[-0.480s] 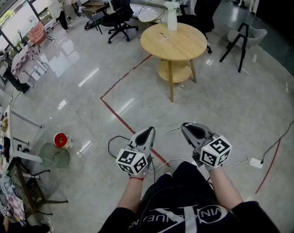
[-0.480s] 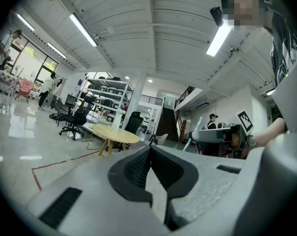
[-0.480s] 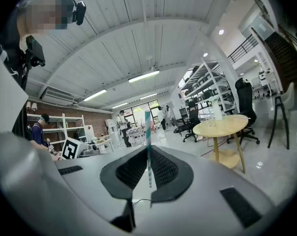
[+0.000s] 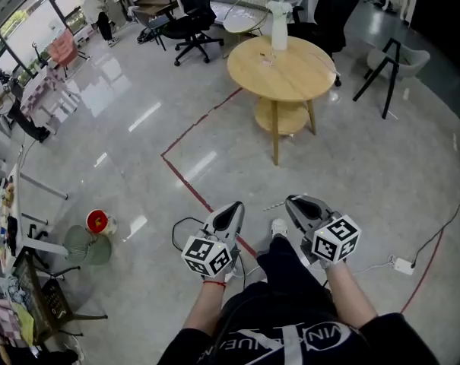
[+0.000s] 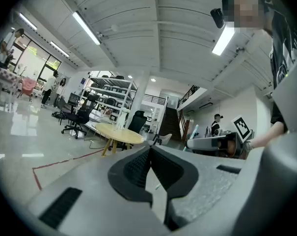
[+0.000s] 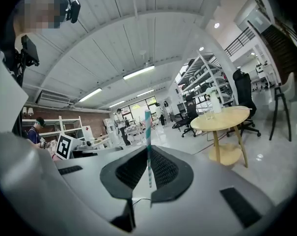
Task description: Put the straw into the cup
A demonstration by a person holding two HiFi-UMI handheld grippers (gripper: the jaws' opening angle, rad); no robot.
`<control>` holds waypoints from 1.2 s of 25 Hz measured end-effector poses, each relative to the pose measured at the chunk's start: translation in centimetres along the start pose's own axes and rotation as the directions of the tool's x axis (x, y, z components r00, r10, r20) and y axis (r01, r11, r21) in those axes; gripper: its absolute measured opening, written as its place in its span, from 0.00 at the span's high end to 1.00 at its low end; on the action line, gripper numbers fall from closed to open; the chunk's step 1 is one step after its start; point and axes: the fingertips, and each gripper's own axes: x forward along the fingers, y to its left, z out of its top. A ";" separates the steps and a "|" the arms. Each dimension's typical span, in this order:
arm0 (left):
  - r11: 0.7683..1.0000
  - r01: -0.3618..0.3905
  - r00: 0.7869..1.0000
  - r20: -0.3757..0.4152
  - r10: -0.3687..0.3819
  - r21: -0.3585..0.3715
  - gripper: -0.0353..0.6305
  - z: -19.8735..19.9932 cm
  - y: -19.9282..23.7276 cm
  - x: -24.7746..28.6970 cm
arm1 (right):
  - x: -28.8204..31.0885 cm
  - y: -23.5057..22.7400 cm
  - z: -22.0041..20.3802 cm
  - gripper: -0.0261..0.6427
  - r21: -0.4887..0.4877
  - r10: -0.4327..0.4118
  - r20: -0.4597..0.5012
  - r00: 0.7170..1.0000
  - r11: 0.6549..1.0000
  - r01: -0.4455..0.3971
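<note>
A round wooden table (image 4: 279,71) stands several steps ahead. On it are a small clear cup (image 4: 266,58) and a tall white bottle (image 4: 279,23). My right gripper (image 4: 296,206) is shut on a teal-and-white striped straw (image 6: 148,146). In the head view the straw (image 4: 274,204) pokes out leftward from the jaws. In the right gripper view the table (image 6: 221,118) and the cup (image 6: 207,114) lie far off to the right. My left gripper (image 4: 230,215) is held beside the right one at waist height, shut with nothing in it. In the left gripper view the table (image 5: 120,133) is small and distant.
Red tape lines (image 4: 199,124) cross the glossy floor between me and the table. Black office chairs (image 4: 190,15) stand behind the table, and a black stand (image 4: 382,73) is to its right. A red bucket (image 4: 97,220) sits at left, a white power strip (image 4: 401,265) at right.
I have stepped forward, so the table sits slightly nearer and further right in the head view. A shoe now shows between the grippers. Both grippers keep their pose and grip.
</note>
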 end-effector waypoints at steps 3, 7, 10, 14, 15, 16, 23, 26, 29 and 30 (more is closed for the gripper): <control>1.000 -0.006 1.000 -0.014 0.006 -0.011 0.94 0.5 2.6 2.5 | 3.3 -2.3 0.9 0.93 0.025 0.012 0.002 1.000 1.000 -0.012; 1.000 -0.012 1.000 -0.006 0.012 -0.024 0.94 2.3 6.0 7.5 | 7.2 -6.1 3.2 0.93 0.025 0.030 -0.003 1.000 0.999 -0.030; 1.000 0.003 1.000 -0.006 -0.003 -0.031 0.94 3.6 7.5 11.2 | 9.3 -9.2 5.2 0.93 0.036 0.033 -0.005 0.999 0.999 -0.033; 0.999 0.000 1.000 -0.007 0.000 -0.043 0.94 5.4 10.6 15.5 | 13.0 -12.8 8.6 0.93 0.038 0.045 0.008 0.999 0.998 -0.046; 0.999 -0.007 1.000 -0.009 0.006 -0.048 0.94 5.7 11.4 16.3 | 13.9 -13.4 9.3 0.93 0.038 0.052 0.009 0.999 0.998 -0.052; 0.999 -0.014 1.000 -0.011 0.013 -0.051 0.94 6.0 12.3 17.1 | 14.8 -14.1 9.8 0.93 0.039 0.059 0.010 0.998 0.997 -0.059; 0.998 -0.048 0.999 -0.010 0.048 -0.050 0.94 7.7 16.9 23.2 | 19.7 -19.7 12.5 0.93 0.046 0.083 0.008 0.996 0.995 -0.084; 0.997 -0.063 0.998 0.005 0.063 -0.051 0.94 8.3 18.2 24.9 | 21.0 -21.4 13.5 0.93 0.042 0.093 0.011 0.996 0.995 -0.094; 0.997 -0.062 0.998 0.010 0.062 -0.051 0.94 8.7 18.4 25.9 | 21.5 -22.2 14.4 0.93 0.057 0.098 0.025 0.995 0.993 -0.099; 0.997 -0.059 0.998 0.005 0.059 -0.052 0.94 8.7 18.4 26.1 | 21.6 -22.3 14.4 0.93 0.063 0.098 0.025 0.995 0.993 -0.100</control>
